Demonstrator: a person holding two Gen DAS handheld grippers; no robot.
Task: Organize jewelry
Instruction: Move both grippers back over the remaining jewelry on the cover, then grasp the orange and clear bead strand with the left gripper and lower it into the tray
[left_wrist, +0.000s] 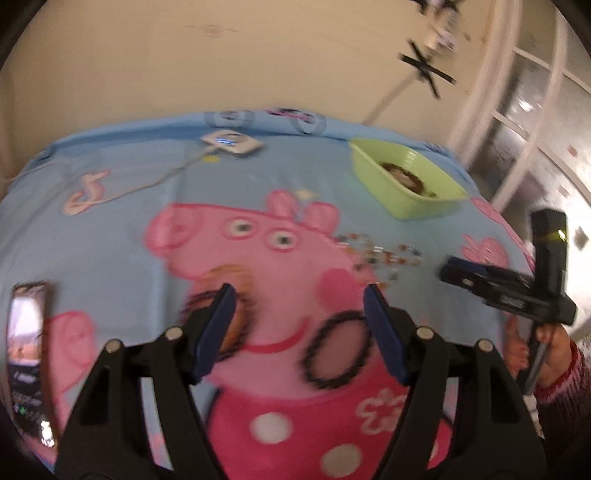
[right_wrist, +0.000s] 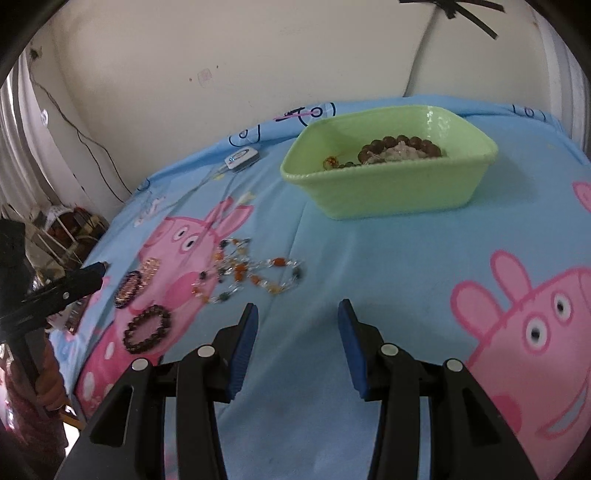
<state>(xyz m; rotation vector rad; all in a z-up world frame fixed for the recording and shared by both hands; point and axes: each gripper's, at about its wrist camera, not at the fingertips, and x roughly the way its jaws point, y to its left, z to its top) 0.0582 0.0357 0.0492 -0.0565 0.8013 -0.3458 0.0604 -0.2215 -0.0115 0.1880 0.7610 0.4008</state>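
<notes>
Left gripper (left_wrist: 299, 295): jaws spread wide, nothing between the pads, angled downward. Right gripper (right_wrist: 297, 310): jaws parted, nothing gripped, likewise pitched downward. Right hand (left_wrist: 554, 354), in a patterned red sleeve, wrapped around the handle. Left hand (right_wrist: 48, 384) closed around its handle.

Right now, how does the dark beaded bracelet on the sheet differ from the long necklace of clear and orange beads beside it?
The dark beaded bracelet is a small closed ring of even dark beads; the long necklace of clear and orange beads is far longer and mixed in colour. The bracelet lies round and flat, while the necklace sprawls in tangled loops. The bracelet lies nearer the left gripper. Both rest loose on the blue cartoon sheet, outside the green plastic tub.
</notes>
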